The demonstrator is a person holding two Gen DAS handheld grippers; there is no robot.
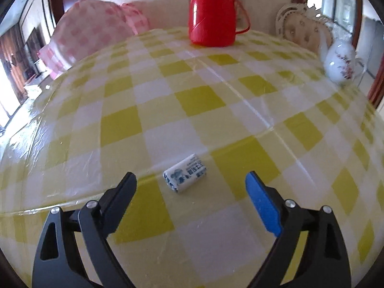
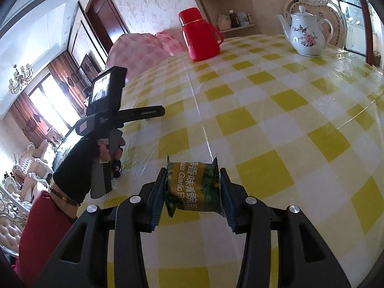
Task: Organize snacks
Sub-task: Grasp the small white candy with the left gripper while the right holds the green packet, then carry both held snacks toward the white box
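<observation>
Blue-and-white and no bigger than a sweet, the small wrapped snack (image 1: 185,173) lay on the yellow-checked tablecloth (image 1: 199,100), just ahead of the left claw (image 1: 190,182) and roughly centred in the gap between its fingers. That claw stood wide apart and held nothing; neither pad touched the wrapper. The packet's long axis ran slantwise, its far end swung toward the blue-padded finger (image 1: 260,201) and its near end toward the black one, so it lay askew to the line the fingers would close along. To my eye the left hand was the one placed for it: a short push forward and down would bring the fingers to either side, though a slight turn of the wrist would probably square the grip.

The right claw (image 2: 193,187) was busy already, clamped on a green-and-yellow snack packet (image 2: 194,187) by its crimped ends and holding it clear of the cloth. A red flask (image 1: 212,14) and a flowered white teapot (image 2: 306,31) stood well apart at the far side.
</observation>
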